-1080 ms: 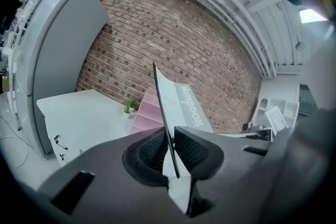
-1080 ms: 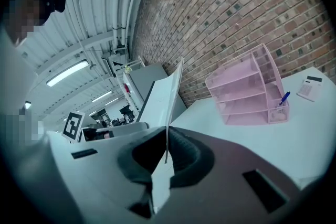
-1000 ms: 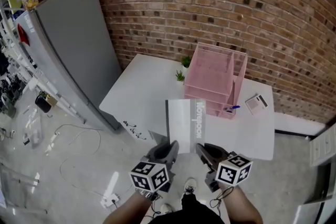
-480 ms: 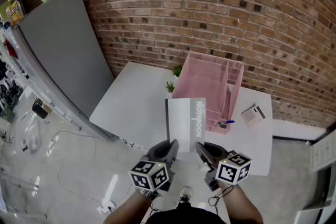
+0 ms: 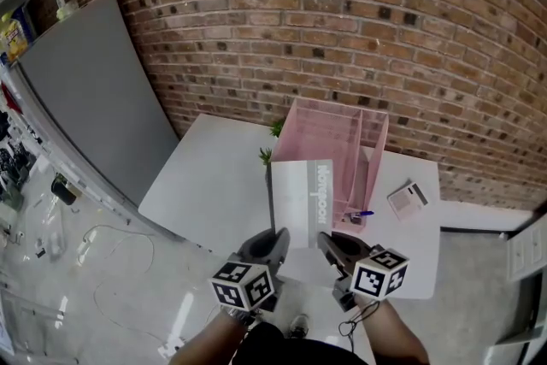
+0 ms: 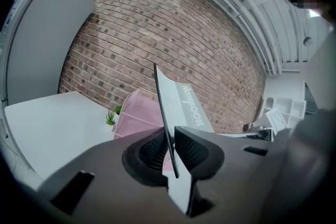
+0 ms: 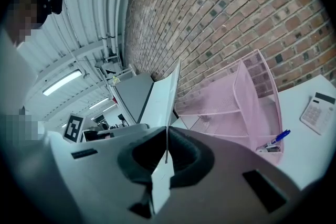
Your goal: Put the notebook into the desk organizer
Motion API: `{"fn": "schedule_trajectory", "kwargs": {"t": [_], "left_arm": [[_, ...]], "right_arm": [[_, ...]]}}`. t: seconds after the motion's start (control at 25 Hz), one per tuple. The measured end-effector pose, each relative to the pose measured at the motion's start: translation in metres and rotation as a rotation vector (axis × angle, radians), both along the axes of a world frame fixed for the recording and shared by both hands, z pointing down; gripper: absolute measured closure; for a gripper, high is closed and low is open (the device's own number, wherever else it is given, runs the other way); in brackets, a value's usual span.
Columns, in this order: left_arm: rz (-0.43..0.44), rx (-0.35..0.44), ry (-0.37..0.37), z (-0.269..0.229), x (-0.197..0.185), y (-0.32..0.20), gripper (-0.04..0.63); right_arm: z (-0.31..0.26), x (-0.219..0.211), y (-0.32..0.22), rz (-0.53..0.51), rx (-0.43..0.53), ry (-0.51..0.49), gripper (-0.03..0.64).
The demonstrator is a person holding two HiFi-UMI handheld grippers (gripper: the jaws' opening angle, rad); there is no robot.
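Note:
A grey notebook point(image 5: 302, 201) with white lettering on its cover is held in the air between both grippers. My left gripper point(image 5: 279, 238) is shut on its near left corner and my right gripper point(image 5: 326, 242) is shut on its near right corner. The notebook's far edge overlaps the front of the pink mesh desk organizer point(image 5: 329, 148), which stands on the white table point(image 5: 209, 184). In the left gripper view the notebook point(image 6: 181, 107) rises edge-on from the jaws point(image 6: 169, 152) with the organizer point(image 6: 137, 113) behind it. The right gripper view shows the notebook point(image 7: 164, 94) pinched in the jaws point(image 7: 166, 157) beside the organizer point(image 7: 231, 97).
A blue pen point(image 5: 360, 214) lies in the organizer's front tray. A calculator point(image 5: 404, 198) rests on the table's right side. A small green plant point(image 5: 267, 155) stands left of the organizer. A brick wall point(image 5: 342, 21) backs the table, and a grey panel point(image 5: 94, 98) stands at the left.
Both grippers have carried the notebook toward the table; its far edge now overlaps the organizer's front. The table and organizer sit nearer in the head view.

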State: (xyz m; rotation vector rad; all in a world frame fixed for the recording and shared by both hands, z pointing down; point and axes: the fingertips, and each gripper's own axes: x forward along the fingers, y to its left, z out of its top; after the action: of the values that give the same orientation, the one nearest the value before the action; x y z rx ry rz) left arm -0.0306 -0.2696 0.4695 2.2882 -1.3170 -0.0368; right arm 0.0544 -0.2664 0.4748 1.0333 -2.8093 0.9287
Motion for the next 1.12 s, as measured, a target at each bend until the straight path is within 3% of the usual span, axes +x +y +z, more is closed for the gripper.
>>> {"fn": "schedule_trajectory", "kwargs": {"t": [0.52, 0.88, 1.12], "left_arm": [[0.085, -0.013, -0.029, 0.007, -0.005, -0.054, 0.545], [0.170, -0.018, -0.047, 0.015, -0.015, -0.097, 0.532], [0.218, -0.018, -0.063, 0.016, -0.017, -0.116, 0.528]], "right_arm": [[0.006, -0.003, -0.048, 0.111, -0.036, -0.008, 0.604], [0.008, -0.011, -0.085, 0.213, -0.062, 0.042, 0.604], [0.004, -0.014, -0.107, 0.260, -0.038, 0.029, 0.604]]}}
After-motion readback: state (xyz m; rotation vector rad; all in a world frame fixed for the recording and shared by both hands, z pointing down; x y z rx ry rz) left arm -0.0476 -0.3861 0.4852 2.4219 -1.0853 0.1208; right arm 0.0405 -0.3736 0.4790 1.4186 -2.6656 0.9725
